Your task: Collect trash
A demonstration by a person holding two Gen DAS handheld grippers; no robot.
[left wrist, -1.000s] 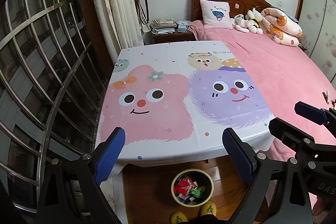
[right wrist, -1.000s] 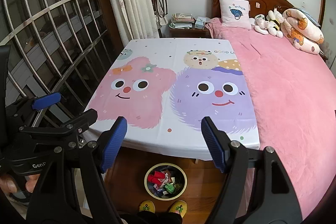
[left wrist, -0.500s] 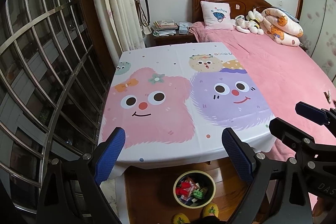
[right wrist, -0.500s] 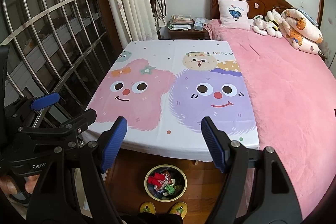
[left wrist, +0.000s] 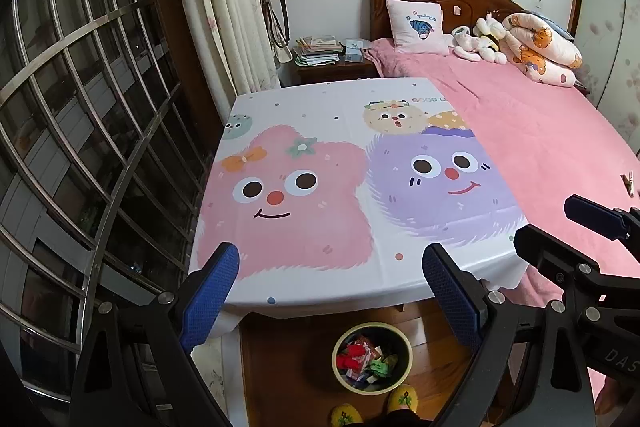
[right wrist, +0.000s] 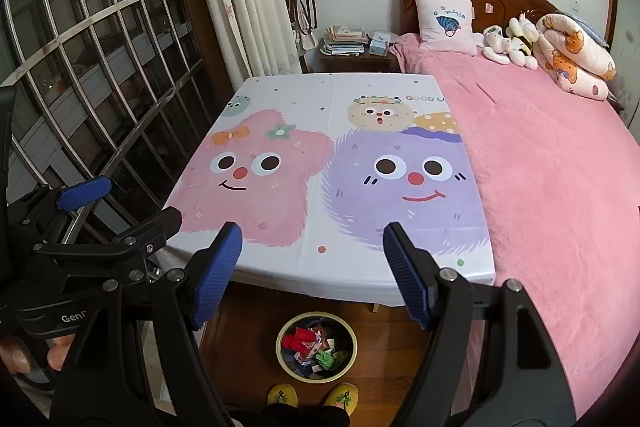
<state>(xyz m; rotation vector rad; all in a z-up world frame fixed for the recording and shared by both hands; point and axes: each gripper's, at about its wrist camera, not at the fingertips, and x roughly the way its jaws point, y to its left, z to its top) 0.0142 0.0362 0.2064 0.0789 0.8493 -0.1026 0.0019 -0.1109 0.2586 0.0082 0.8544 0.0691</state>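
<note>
both the left gripper [left wrist: 330,291] and the right gripper [right wrist: 312,269] hover with fingers apart, holding nothing. the bin [right wrist: 316,347], seemingly full of wrappers, sits on the floor near the table [right wrist: 332,163].

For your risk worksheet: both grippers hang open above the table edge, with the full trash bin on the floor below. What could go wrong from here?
1. The trash bin stands right by the person's yellow slippers; a step forward could tip it and spill the wrappers.
2. The tablecloth overhangs the table edge near the open left gripper and right gripper; lowering either could snag and drag it.
3. A small object lies on the pink bedspread, easily overlooked.
</note>
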